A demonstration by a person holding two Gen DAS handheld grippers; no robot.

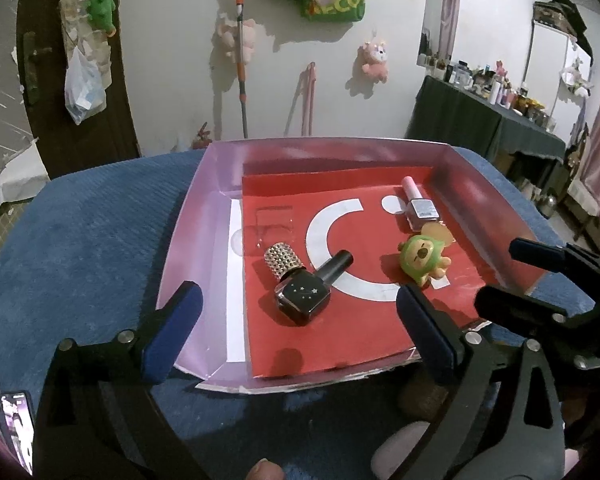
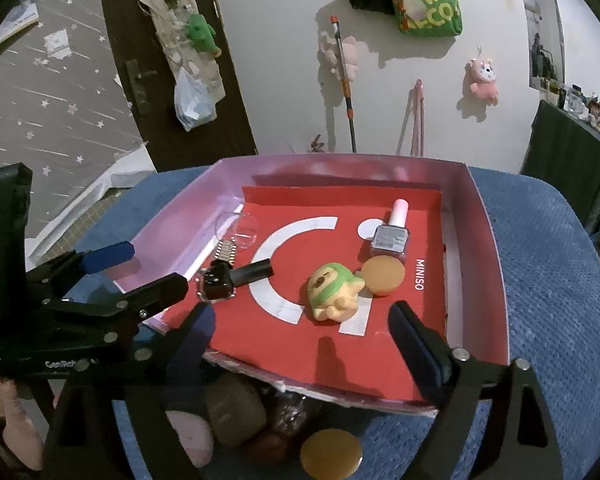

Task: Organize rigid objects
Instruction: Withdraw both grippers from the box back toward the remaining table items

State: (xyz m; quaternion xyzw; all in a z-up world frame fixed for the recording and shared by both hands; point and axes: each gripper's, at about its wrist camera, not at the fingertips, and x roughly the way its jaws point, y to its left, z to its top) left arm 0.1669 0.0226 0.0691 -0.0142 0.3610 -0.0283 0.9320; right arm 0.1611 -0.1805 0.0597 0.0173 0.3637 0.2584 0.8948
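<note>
Blue cushion (image 1: 80,216) under pink tray (image 1: 204,216). Our left gripper (image 1: 296,320) and right gripper (image 2: 300,336) both gape wide, empty. Black bottle (image 1: 306,294) lies between left jaws, green toy (image 2: 334,294) between right. We judge bottle glass, slippery, fragile: grip across square body.

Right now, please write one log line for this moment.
left gripper: open, empty | right gripper: open, empty | tray: black bottle, pink bottle, green toy, studded cap
</note>
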